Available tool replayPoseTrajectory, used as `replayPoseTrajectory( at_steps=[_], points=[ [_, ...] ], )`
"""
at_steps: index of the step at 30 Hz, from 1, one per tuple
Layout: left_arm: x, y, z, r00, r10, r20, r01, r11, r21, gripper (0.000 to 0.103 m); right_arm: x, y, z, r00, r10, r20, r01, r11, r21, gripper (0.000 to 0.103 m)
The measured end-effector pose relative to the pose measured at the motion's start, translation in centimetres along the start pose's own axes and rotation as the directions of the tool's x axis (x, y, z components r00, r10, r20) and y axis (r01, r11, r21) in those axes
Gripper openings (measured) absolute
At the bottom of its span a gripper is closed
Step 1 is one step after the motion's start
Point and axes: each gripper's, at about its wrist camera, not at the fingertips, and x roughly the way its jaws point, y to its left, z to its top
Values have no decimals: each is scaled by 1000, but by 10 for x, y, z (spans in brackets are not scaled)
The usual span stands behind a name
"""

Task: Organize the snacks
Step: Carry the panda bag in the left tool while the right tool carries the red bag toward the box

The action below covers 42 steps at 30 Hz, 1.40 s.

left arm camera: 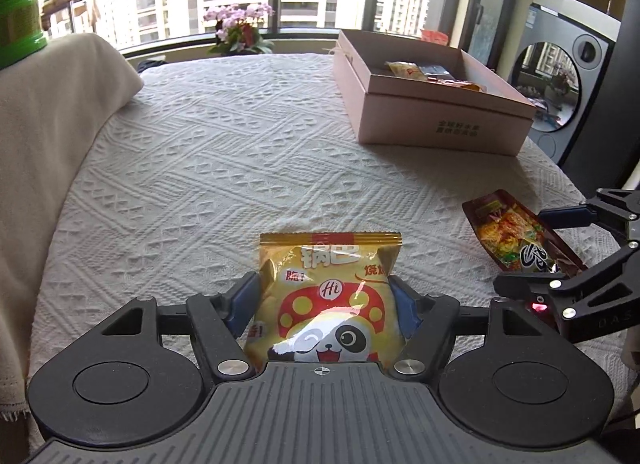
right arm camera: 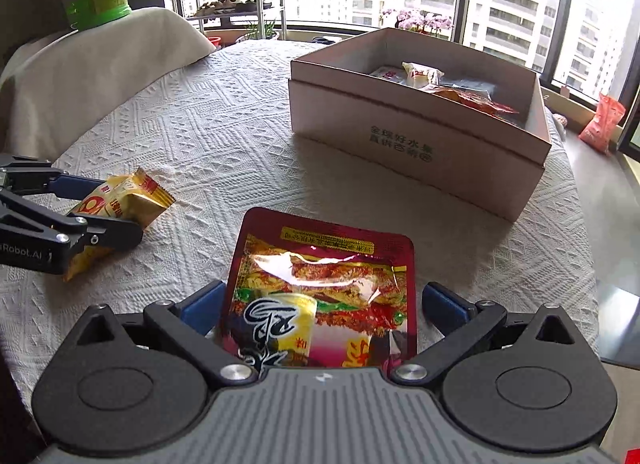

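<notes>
While left tongs (left arm camera: 324, 296) clamp one yellow packet (left arm camera: 328, 300), right tongs (right arm camera: 320, 304) straddle one red pouch (right arm camera: 320, 288), one box (right arm camera: 400, 144).

White textured tablecloth (left arm camera: 224, 152) — pink box (left arm camera: 436, 120), two snack packets (left arm camera: 328, 300) (right arm camera: 320, 296) on it.

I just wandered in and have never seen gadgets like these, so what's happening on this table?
A person is tidying snacks with a pair of hand-held tongs. The left tongs are closed on a yellow snack bag with a panda on it. The right tongs sit around a dark red snack pouch, though a gap shows beside one finger, so the grip isn't certain. Both packets are low over the white tablecloth. The open cardboard box beyond already holds several snacks.
</notes>
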Motion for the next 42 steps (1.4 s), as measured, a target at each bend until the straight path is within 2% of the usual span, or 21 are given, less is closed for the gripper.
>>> replayPoseTrajectory(
  at_steps=[1, 2, 4, 5, 7, 10, 14, 15, 16, 18, 21, 24, 25, 27, 32, 38, 39, 40, 42],
  points=[
    [0, 0, 0, 1000, -1, 0, 1, 1000, -1, 74, -5, 2, -2, 1000, 4, 8, -4, 1000, -9, 92],
    [1, 0, 0, 1000, -3, 1, 3, 1000, -3, 74, -13, 4, -4, 1000, 10, 15, -10, 1000, -23, 89],
    [0, 1, -1, 1000, -7, 2, 7, 1000, -6, 74, -27, 9, -6, 999, 21, 26, -20, 999, -45, 71],
    [0, 1, -2, 1000, -7, 2, 7, 1000, -6, 74, -35, 9, -6, 999, 23, 35, -22, 999, -46, 70],
    [0, -1, -3, 1000, -4, 1, 4, 1000, 4, 74, -52, 7, -4, 997, 40, 59, -38, 999, -39, 42],
    [-1, -3, -4, 1000, 4, 3, -5, 1000, 20, 75, -73, 2, 5, 993, 45, 107, -44, 999, -20, 27],
    [-1, -3, -4, 1000, 7, 2, -7, 1000, 11, 75, -80, -7, 5, 991, 14, 134, -13, 1000, -12, 29],
    [-1, -3, -4, 1000, 8, 3, -8, 1000, 8, 75, -79, -11, 3, 992, 13, 128, -14, 1000, 3, 43],
    [-1, -3, -4, 1000, 9, 5, -9, 1000, 7, 75, -75, -15, 2, 993, 13, 121, -16, 1000, 25, 70],
    [-1, -3, -6, 1000, 12, 10, -12, 1000, 5, 75, -71, -23, -5, 992, -10, 123, 1, 997, 80, 96],
    [-1, -4, -6, 1000, 17, 15, -17, 1000, 2, 75, -58, -35, -13, 997, -16, 71, 5, 987, 162, 96],
    [-1, -6, -8, 999, 28, 22, -28, 1000, 6, 76, -36, -42, -17, 997, 81, 7, -79, 957, 278, 96],
    [0, -7, -8, 999, 31, 24, -32, 999, 9, 76, -30, -41, -18, 996, 90, 4, -88, 952, 294, 99],
    [0, -9, -10, 999, 38, 31, -39, 999, 17, 76, -23, -29, -14, 998, 57, -1, -55, 963, 264, 101],
    [-2, -8, -11, 999, 34, 41, -35, 999, 14, 76, -4, 8, -6, 993, -107, -58, 113, 988, 110, 103],
    [-3, -6, -12, 999, 25, 46, -26, 1000, 10, 76, -10, 0, -10, 999, -41, -34, 45, 992, 122, 103],
    [-3, -6, -12, 999, 24, 48, -24, 1000, 8, 76, -13, -1, -10, 999, -35, -32, 39, 991, 125, 100],
    [-3, -6, -12, 999, 23, 49, -24, 1000, 8, 76, -16, -1, -11, 999, -42, -30, 46, 992, 114, 90],
    [-3, -6, -13, 998, 24, 49, -25, 1000, 10, 76, -24, 1, -12, 999, -37, -22, 38, 995, 87, 80]
  ],
)
